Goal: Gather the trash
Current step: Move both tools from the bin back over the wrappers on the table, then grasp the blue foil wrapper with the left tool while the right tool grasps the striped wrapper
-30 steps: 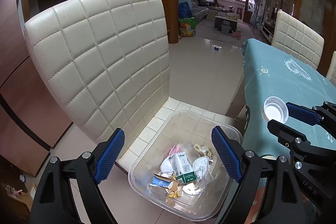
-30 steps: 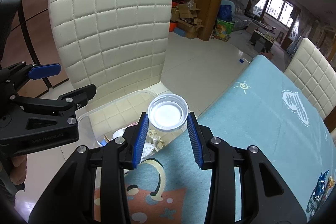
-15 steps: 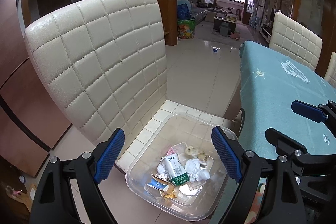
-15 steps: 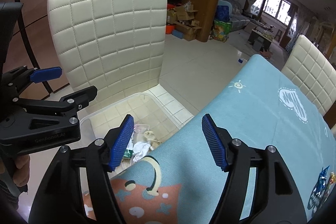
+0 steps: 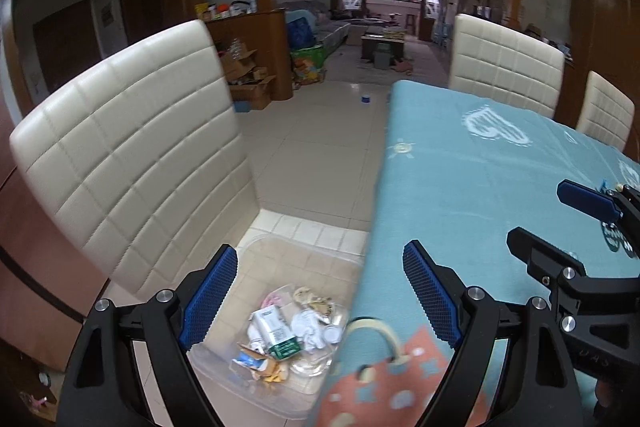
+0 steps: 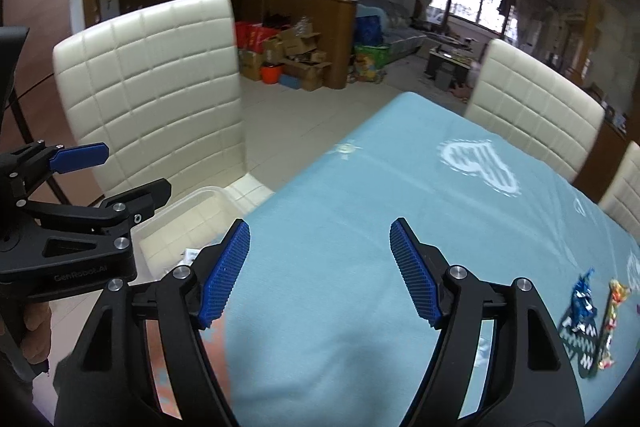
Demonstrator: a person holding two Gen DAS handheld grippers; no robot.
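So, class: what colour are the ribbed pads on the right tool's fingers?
Blue pads on black fingers, clearest in the right wrist view.

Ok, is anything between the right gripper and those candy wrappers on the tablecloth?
Nothing visible: only bare teal tablecloth lies between the right gripper, its empty fingers opening, and the candy wrappers off to its right.

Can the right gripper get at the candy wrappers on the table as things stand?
Probably yes. The right gripper is empty, its jaws opening over the blue tablecloth. The candy wrappers lie in the open to its right, with nothing between. It must swing right first.
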